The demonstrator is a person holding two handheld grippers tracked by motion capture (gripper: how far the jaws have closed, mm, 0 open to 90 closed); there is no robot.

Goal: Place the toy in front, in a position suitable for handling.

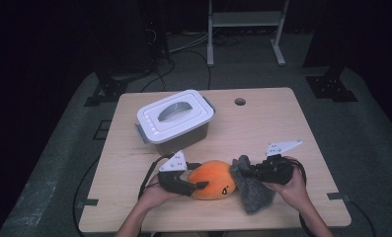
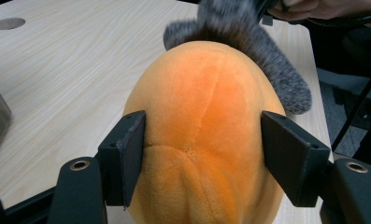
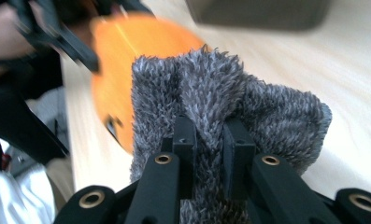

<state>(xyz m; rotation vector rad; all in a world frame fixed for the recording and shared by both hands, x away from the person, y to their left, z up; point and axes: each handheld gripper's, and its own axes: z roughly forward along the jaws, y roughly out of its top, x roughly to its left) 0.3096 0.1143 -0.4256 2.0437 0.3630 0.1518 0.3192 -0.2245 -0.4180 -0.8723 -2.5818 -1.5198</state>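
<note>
Orange plush toy [image 2: 204,135] on worktop [image 1: 262,123], in front of lidded box [image 1: 175,120]: soft, light, squashy. Left gripper [image 2: 204,154] clamping its sides; right gripper [image 3: 210,140] pinching fuzzy grey cloth [image 3: 220,102] beside toy. Best held mid-body.

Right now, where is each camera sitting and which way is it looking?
High view: above the person's side, looking forward and down at the pale wooden table; both forearms, the left gripper and right gripper show.
Left gripper view: rides the left gripper, looking along its black jaws, which straddle the round orange plush toy.
Right gripper view: rides the right gripper, its jaws pinching the fuzzy grey cloth.
Shared: all three see the toy and cloth.
</note>
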